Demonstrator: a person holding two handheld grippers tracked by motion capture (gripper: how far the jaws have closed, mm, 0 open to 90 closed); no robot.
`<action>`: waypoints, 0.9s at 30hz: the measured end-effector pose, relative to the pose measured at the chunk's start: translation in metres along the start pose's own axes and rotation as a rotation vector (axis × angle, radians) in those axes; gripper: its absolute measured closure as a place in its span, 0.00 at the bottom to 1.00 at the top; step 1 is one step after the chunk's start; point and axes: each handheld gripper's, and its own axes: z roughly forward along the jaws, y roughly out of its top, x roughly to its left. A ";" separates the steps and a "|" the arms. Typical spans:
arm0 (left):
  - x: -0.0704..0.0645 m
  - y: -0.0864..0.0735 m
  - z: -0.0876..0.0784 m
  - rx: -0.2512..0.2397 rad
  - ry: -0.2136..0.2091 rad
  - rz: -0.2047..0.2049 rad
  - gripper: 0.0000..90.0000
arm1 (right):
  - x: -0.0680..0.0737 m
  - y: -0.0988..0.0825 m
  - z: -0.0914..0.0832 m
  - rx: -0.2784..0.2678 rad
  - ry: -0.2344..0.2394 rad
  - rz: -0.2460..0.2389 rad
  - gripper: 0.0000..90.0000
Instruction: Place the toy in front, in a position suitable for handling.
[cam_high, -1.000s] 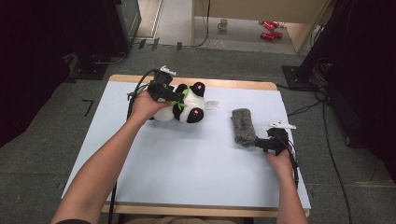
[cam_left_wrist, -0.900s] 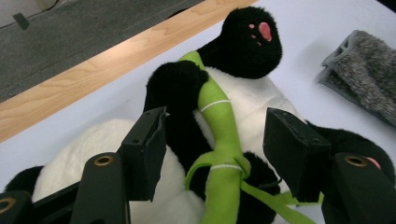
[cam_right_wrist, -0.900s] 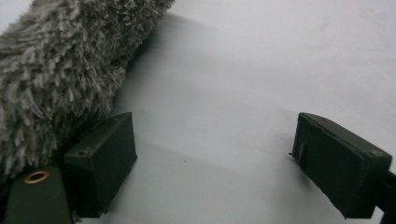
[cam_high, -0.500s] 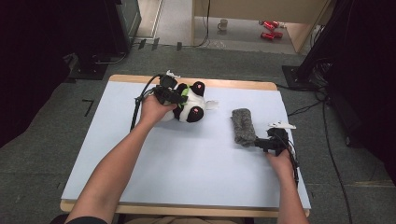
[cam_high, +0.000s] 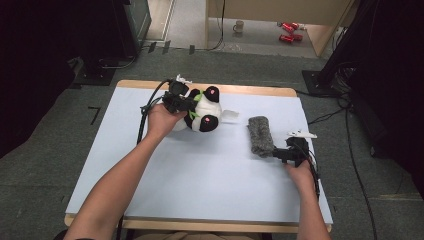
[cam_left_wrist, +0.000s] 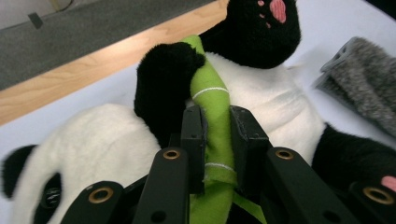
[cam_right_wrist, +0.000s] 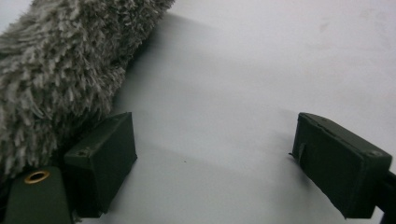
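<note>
— While the left gripper (cam_left_wrist: 217, 140) is pinching the green bamboo stalk (cam_left_wrist: 212, 116) on the panda plush (cam_high: 202, 112), its jaws having just been closing onto that fabric, what is threatening the hold?

— The pads are biting only a thin felt strip, so a quick lift is likely to stretch it or let it slide out, and the panda, lying near the table's (cam_high: 200, 190) far edge, is heavy enough to tip sideways.

— And the right gripper (cam_right_wrist: 212, 154)?

— Its jaws are standing wide apart, one pad just beside the grey furry roll (cam_right_wrist: 56, 74), gripping nothing; a careless nudge is risking pushing the roll away.

— What is differing from a second ago?

— In the high view, the left hand (cam_high: 162, 120) is sitting closer over the panda, which is turned slightly; the right hand is staying put.
</note>
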 end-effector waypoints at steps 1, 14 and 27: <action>-0.001 0.001 -0.005 -0.004 -0.018 -0.012 0.86 | 0.000 0.000 0.000 0.000 0.000 0.000 0.14; -0.038 -0.008 -0.069 -0.033 -0.047 0.046 0.86 | 0.000 0.000 0.000 0.000 0.000 0.001 0.14; -0.063 -0.059 -0.055 0.031 -0.136 -0.052 0.86 | 0.000 0.000 0.000 -0.002 0.000 -0.001 0.14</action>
